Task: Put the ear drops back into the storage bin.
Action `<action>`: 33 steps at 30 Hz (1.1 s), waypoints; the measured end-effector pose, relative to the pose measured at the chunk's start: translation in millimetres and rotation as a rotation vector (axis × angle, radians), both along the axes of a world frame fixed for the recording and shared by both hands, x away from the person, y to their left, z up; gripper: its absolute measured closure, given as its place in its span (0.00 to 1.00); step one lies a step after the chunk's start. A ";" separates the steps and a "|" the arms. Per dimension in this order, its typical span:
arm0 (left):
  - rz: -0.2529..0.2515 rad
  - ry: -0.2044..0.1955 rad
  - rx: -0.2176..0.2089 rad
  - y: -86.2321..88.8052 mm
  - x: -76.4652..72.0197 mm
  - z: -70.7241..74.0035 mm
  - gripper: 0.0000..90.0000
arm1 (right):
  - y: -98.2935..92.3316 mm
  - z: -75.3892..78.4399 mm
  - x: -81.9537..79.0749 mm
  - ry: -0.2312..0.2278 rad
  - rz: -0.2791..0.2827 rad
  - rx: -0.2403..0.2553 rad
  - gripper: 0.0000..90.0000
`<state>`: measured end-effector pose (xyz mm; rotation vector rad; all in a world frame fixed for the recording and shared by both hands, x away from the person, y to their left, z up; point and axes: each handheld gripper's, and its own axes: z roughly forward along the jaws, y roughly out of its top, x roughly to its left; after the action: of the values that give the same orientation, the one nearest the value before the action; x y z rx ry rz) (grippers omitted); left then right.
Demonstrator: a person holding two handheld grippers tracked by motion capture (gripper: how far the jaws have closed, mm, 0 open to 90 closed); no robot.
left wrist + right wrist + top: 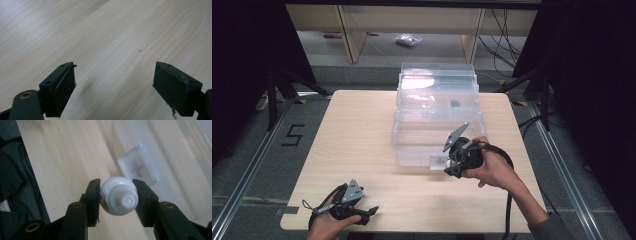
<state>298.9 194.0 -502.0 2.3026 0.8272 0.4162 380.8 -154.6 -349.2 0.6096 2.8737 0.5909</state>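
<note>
We see a white, rounded plastic bottle (pixel 119 198) with a ribbed neck, centre of the right gripper view, clamped between the right gripper's (pixel 117 196) matte black pads. Behind it, upper right, is a clear plastic bin (pixel 175 157). The left gripper (pixel 113 86) gapes empty over the pale wood-grain table (pixel 100 37).

Light fell from overhead, leaving the tabletop (pixel 362 150) evenly bright while black curtains at both sides stayed dark. Glare whitened the top of the clear plastic box (pixel 437 85). In the right gripper view the white bottle (pixel 119 196) was soft and slightly overexposed, with the box behind it out of focus. The left gripper view was sharp on the wood grain, with a faint shadow beside one jaw.
</note>
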 end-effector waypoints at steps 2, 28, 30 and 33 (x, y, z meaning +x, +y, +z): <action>0.015 -0.005 -0.016 -0.6 -0.3 -0.4 0.19 | -5.2 9.8 6.5 -0.001 -0.015 -0.004 0.67; 0.034 0.003 -0.038 -2.0 -0.6 -2.4 0.19 | -33.5 16.0 85.4 0.050 -0.193 -0.066 0.67; 0.023 -0.004 -0.032 -1.5 -0.4 -1.6 0.19 | -35.9 9.5 94.3 0.063 -0.215 -0.075 0.67; 0.033 0.002 -0.039 -1.8 -0.6 -2.3 0.19 | -38.1 3.5 101.9 0.073 -0.223 -0.086 0.67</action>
<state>298.3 192.2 -504.3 2.2566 0.8686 0.4089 482.7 -192.8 -345.7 0.9395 2.8252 0.4182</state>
